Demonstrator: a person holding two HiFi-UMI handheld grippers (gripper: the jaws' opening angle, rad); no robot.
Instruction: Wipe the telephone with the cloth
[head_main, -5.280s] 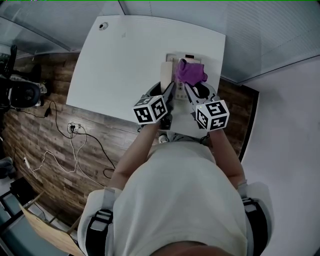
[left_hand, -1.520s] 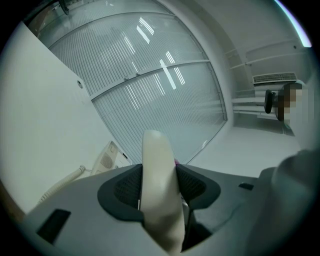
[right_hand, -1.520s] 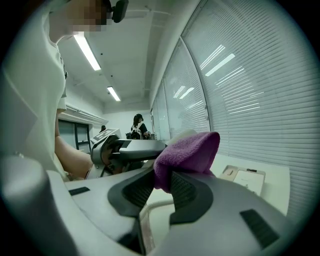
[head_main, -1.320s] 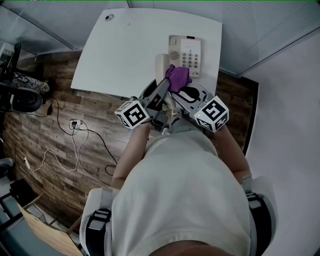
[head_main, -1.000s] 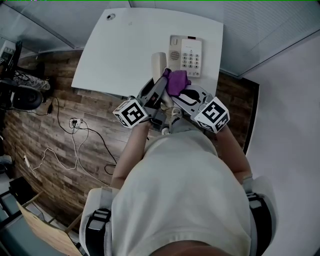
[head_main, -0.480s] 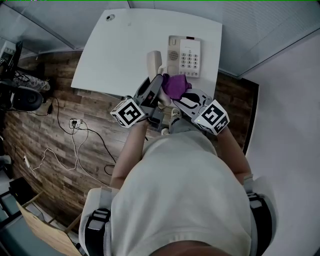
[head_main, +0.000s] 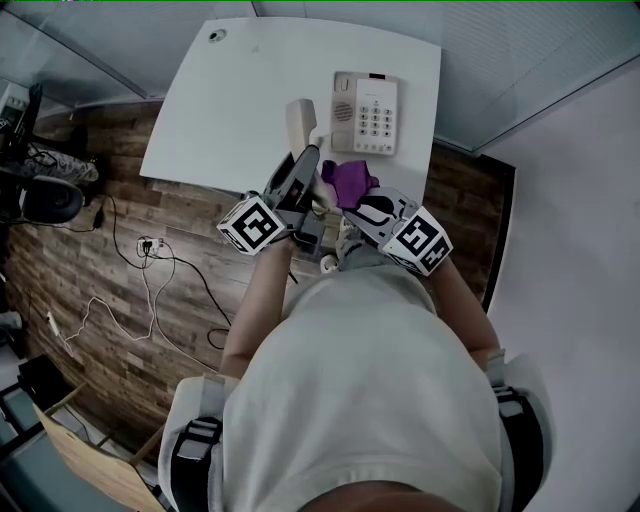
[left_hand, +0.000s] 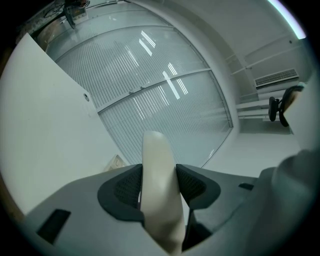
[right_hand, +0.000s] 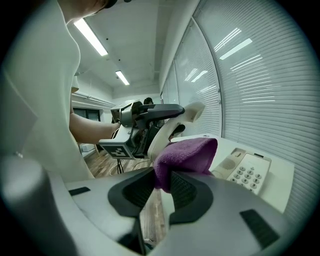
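The cream telephone base lies near the white table's near right corner, keypad up. My left gripper is shut on the cream handset and holds it lifted off the base, to the base's left. My right gripper is shut on the purple cloth, held just in front of the base and beside the handset. The cloth touches neither the base nor the handset that I can see.
A small round grommet sits at the table's far left corner. Cables and a power strip lie on the wooden floor to the left. Glass walls with blinds close in behind and right of the table.
My left gripper has carried the handset up and to the left, away from the base. My right gripper has drawn the cloth back toward me, off the telephone.
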